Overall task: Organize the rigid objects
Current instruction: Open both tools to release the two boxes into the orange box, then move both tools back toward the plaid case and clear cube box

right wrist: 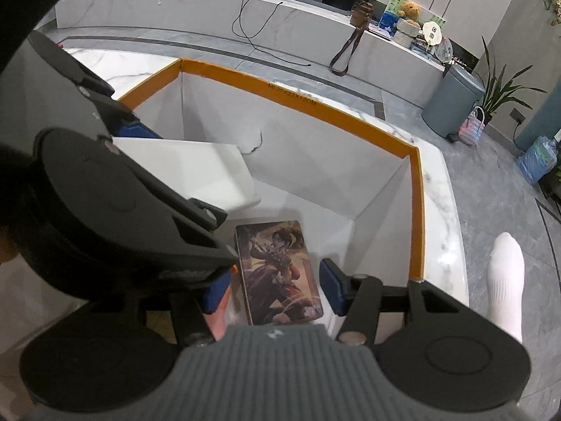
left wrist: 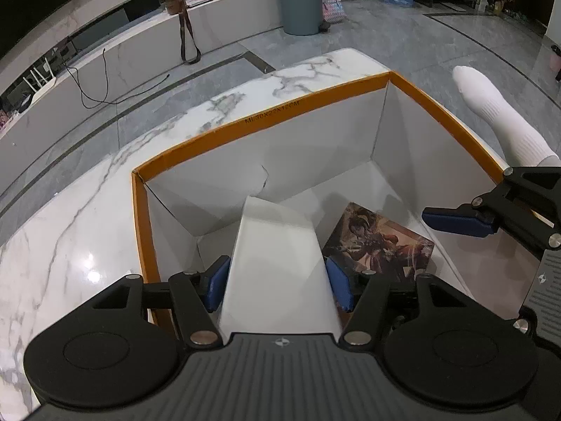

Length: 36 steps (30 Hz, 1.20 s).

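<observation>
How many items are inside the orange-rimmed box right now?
2. A white box is clamped in the left gripper; an illustrated tin lies on the floor beside it. The grippers may hide more.

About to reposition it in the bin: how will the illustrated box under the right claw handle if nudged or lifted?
The illustrated box lies flat with crisp edges, so it is probably rigid and more apt to slide than tip. Its glossy face may slip against the pads. The right claw straddles it, right pad visibly clear.
</observation>
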Available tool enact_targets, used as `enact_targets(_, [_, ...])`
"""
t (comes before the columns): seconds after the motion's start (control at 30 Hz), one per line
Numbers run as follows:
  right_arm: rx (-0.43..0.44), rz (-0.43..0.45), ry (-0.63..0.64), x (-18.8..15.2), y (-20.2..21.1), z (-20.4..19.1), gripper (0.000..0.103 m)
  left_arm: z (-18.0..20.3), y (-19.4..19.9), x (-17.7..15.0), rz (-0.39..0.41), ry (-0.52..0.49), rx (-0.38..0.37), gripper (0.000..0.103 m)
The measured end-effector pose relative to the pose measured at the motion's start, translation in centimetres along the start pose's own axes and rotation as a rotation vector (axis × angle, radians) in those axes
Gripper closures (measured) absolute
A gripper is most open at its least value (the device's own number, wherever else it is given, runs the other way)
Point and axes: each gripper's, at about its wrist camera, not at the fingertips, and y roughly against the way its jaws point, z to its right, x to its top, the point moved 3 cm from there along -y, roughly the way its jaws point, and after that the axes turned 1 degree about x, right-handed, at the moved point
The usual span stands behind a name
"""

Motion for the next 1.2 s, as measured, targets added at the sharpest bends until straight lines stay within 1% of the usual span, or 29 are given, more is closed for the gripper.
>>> enact_targets(0.1, [0.004,0.004,-0.011,0.1,0.1,0.2,0.047,-0.2,0.2,0.0,0.001,0.012,0.011,0.033])
enact_targets(0.2, [0.002,0.007,-0.021,0.3,0.1,0.4,0.046,-0.4,0.3,0.1,0.000,0.032,-0.015,0.033])
enact_targets(0.37, [-0.002,0.009,-0.030,0.2,0.3,0.4,0.046,-0.4,0.9,0.0,0.008,0.035,-0.021,0.033])
enact_targets(0.47, [-0.010,0.019,-0.030,0.4,0.8,0.5,0.042,-0.4,1.7,-0.2,0.021,0.033,-0.042,0.033])
enact_targets(0.5, [-0.011,0.023,-0.030,0.5,1.0,0.4,0.040,-0.5,2.1,-0.2,0.029,0.034,-0.048,0.033])
enact_targets(0.63, [-0.018,0.054,-0.015,1.0,2.6,-0.1,0.040,-1.2,4.6,-0.3,0.081,0.033,-0.067,0.031])
enact_targets(0.73, [-0.013,0.083,-0.011,1.9,4.0,-0.7,0.040,-2.3,6.4,-0.6,0.111,0.035,-0.059,0.030])
enact_targets(0.83, [0.018,0.110,-0.011,2.9,5.5,-1.7,0.040,-3.7,8.3,-1.2,0.138,0.036,-0.038,0.030])
enact_targets(0.97, [0.065,0.165,0.036,4.2,7.5,-4.1,0.040,-6.2,10.2,-2.2,0.153,0.054,-0.009,0.030])
enact_targets(1.07, [0.104,0.196,0.087,4.8,8.7,-6.3,0.040,-8.2,11.2,-3.3,0.151,0.053,0.019,0.030])
enact_targets(1.2, [0.162,0.196,0.178,5.5,9.1,-9.9,0.042,-10.4,11.6,-4.9,0.130,0.053,0.057,0.030])
